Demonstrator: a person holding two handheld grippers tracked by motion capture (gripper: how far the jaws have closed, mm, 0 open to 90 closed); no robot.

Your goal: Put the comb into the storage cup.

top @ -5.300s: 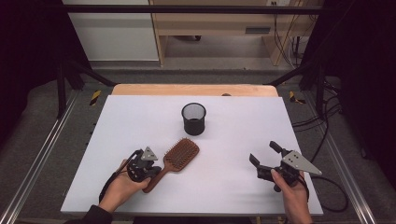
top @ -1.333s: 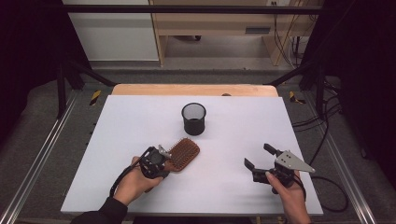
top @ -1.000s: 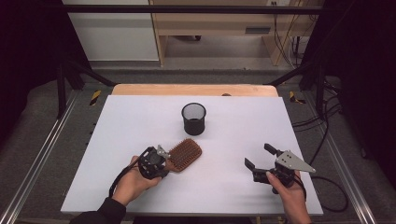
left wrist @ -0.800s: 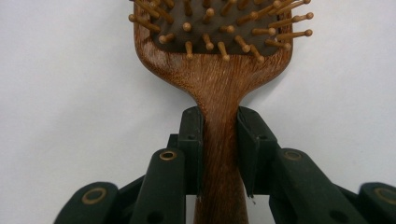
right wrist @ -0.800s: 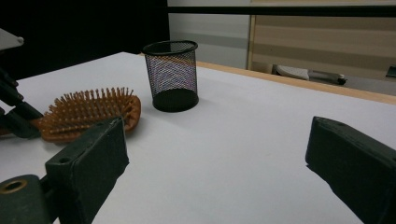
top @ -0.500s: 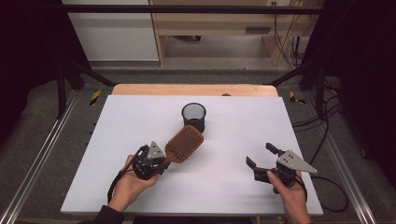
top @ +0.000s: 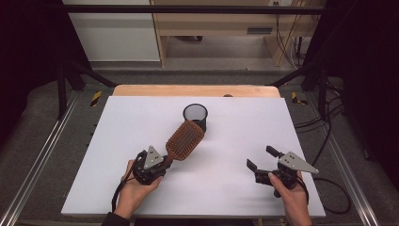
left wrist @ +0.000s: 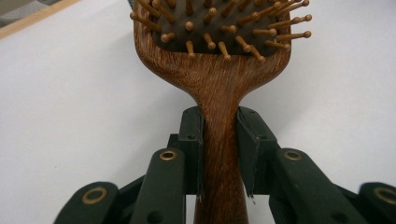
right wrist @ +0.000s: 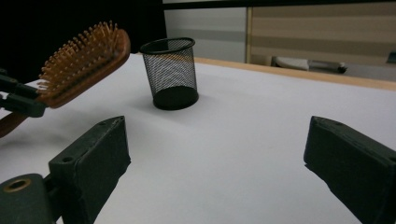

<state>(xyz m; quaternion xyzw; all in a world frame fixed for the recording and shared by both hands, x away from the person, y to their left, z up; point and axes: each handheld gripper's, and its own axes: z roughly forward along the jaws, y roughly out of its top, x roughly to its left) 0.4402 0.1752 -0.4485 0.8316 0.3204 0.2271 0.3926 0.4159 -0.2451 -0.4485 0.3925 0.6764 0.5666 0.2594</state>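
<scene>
A wooden paddle hairbrush [top: 185, 140] is lifted off the white table [top: 117, 141], with its head tilted up toward a black mesh cup [top: 195, 114]. My left gripper [top: 164, 161] is shut on the brush's handle. In the left gripper view both pads clamp the handle [left wrist: 219, 154] just below the head, whose bristles [left wrist: 219, 28] face the camera. My right gripper [top: 261, 157] hovers open over the table's front right with nothing between its jaws. The right gripper view looks between its spread jaws [right wrist: 215, 154] at the brush [right wrist: 84, 60] and the upright cup [right wrist: 172, 72].
A wooden strip [top: 193, 90] runs along the table's far edge. Metal frame rails [top: 42, 150] flank both sides. Cables [top: 329, 183] trail off the right edge. Bare white surface lies between the two grippers.
The brush has come up off the table. Its head has swung up and toward the cup while the left gripper keeps its hold on the handle. The right gripper has stayed put.
</scene>
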